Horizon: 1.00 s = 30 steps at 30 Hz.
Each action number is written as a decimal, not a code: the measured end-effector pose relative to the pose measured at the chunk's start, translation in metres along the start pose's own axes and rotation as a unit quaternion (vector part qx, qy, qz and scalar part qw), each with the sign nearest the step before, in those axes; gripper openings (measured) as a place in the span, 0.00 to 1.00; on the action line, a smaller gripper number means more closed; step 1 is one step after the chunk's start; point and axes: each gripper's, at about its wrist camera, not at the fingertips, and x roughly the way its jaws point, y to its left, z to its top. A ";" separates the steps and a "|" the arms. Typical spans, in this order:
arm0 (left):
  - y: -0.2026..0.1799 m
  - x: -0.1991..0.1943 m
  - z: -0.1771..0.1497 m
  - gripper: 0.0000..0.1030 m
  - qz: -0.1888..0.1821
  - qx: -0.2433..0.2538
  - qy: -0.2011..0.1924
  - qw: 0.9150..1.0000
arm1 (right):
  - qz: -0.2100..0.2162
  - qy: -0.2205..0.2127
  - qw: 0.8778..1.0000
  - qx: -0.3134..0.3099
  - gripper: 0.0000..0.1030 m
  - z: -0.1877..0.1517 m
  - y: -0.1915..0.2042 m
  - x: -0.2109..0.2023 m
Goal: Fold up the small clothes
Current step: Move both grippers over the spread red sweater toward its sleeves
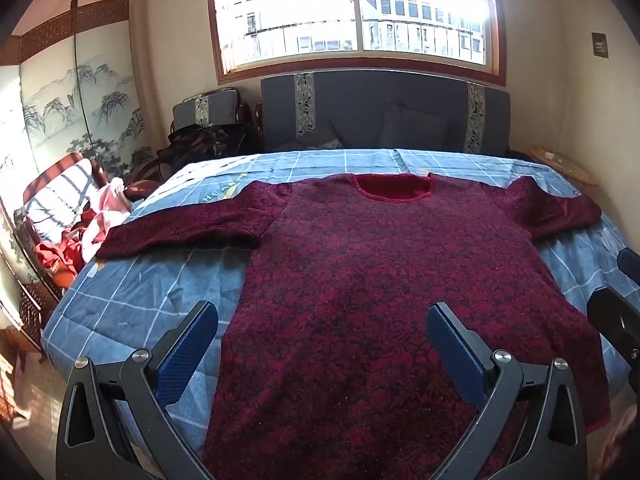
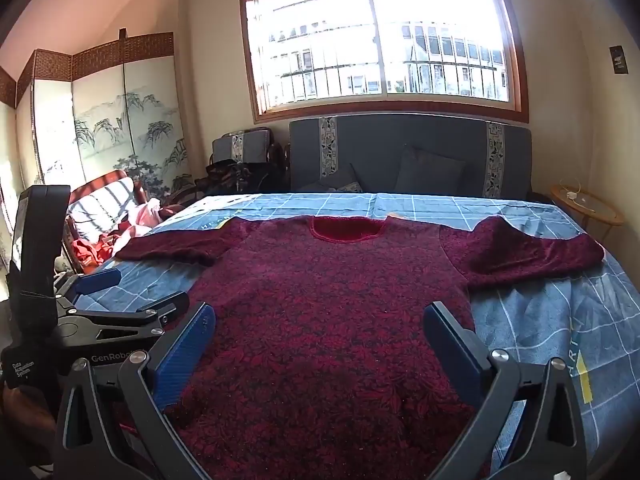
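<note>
A: Where's the dark red sweater [image 1: 384,280]?

B: Spread flat, front up, on the blue checked bedcover [image 1: 132,300]. Its neckline points toward the grey headboard [image 1: 384,112], its hem lies nearest the cameras, and both short sleeves stretch out sideways from the body.

A: And the grippers?

B: Both hover above the sweater's hem end. The left gripper [image 1: 322,336] has its jaws wide apart with nothing between them; its blue pads [image 1: 188,352] frame the sweater's lower left part. The right gripper [image 2: 320,336] is likewise spread wide and empty, framing the lower middle of the sweater. In the right wrist view the left gripper also shows to the left of the sweater, over the bedcover's edge.

A: Any containers near the sweater?

B: A wooden chair [image 1: 60,196] stands off the sweater's left sleeve, beyond the bed's edge, with a heap of pink and red clothes [image 1: 92,232] piled on it. What else it holds, I cannot tell.

A: Anything else?

B: A round wooden side table [image 2: 588,204] stands past the sweater's right sleeve with a white cable on it. Behind the headboard is a bright window [image 1: 352,12], and a painted folding screen [image 1: 80,96] stands beyond the chair.
</note>
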 end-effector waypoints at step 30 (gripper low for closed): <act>0.008 0.081 0.031 1.00 0.005 0.014 0.041 0.999 | 0.048 0.056 0.997 0.039 1.00 0.030 -0.011 0.083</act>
